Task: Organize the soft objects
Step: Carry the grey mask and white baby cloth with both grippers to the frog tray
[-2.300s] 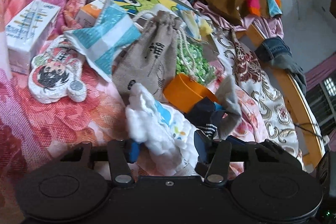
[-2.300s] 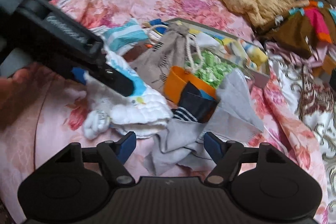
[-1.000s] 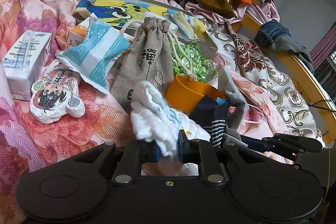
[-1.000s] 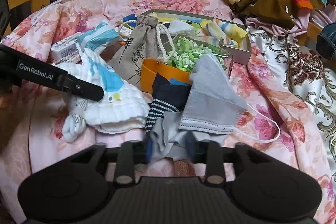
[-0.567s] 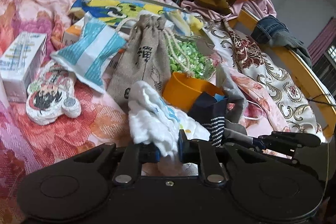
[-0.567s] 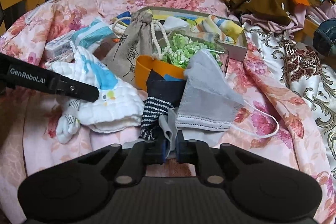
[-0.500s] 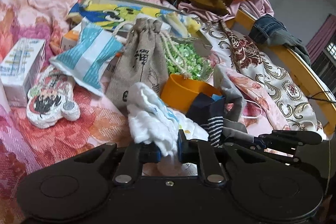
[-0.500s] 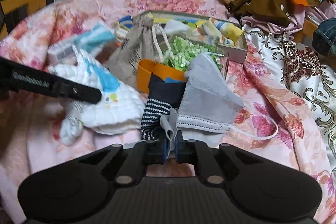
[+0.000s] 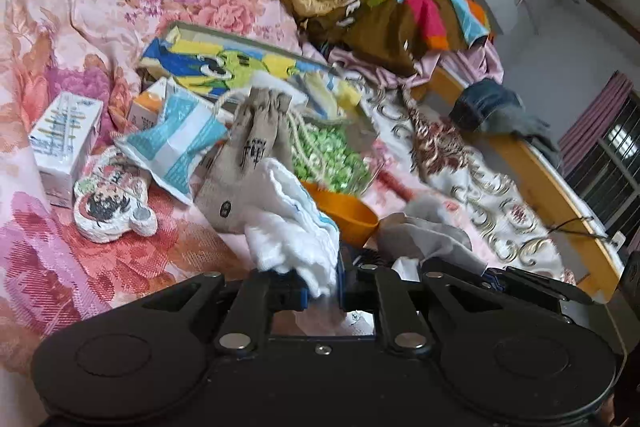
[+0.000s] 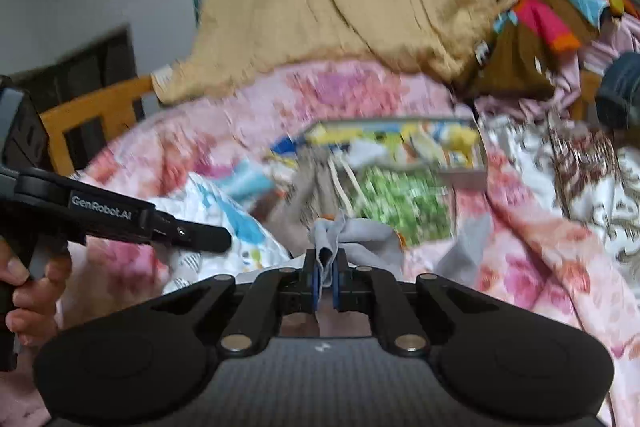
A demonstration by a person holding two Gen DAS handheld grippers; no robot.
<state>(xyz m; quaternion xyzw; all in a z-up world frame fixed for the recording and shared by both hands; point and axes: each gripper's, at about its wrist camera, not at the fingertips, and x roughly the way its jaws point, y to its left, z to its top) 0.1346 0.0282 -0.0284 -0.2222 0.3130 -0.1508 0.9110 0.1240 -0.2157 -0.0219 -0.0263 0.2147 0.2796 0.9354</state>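
Both of your claws are clamping cloth over the bed (image 9: pixel 100 259): your left claw (image 9: pixel 320 285) is pinching the white cloth (image 9: pixel 294 227) between its blue pads, and the cloth is bunching up just in front of the burlap drawstring pouch (image 9: pixel 248 167). Your right claw (image 10: pixel 325 281) is gripping a fold of the grey cloth (image 10: pixel 352 233) — the rest of it is trailing toward the bag of green pieces (image 10: pixel 404 207). From the right wrist view, the left claw's arm is reaching in from the left, with your left hand (image 10: pixel 28 287) wrapping its handle. An orange cup (image 9: pixel 348 215) is lying beside the white cloth, and the picture box (image 9: pixel 224 67) is sitting behind the pouch — that view is blurring, so finer detail is not readable.
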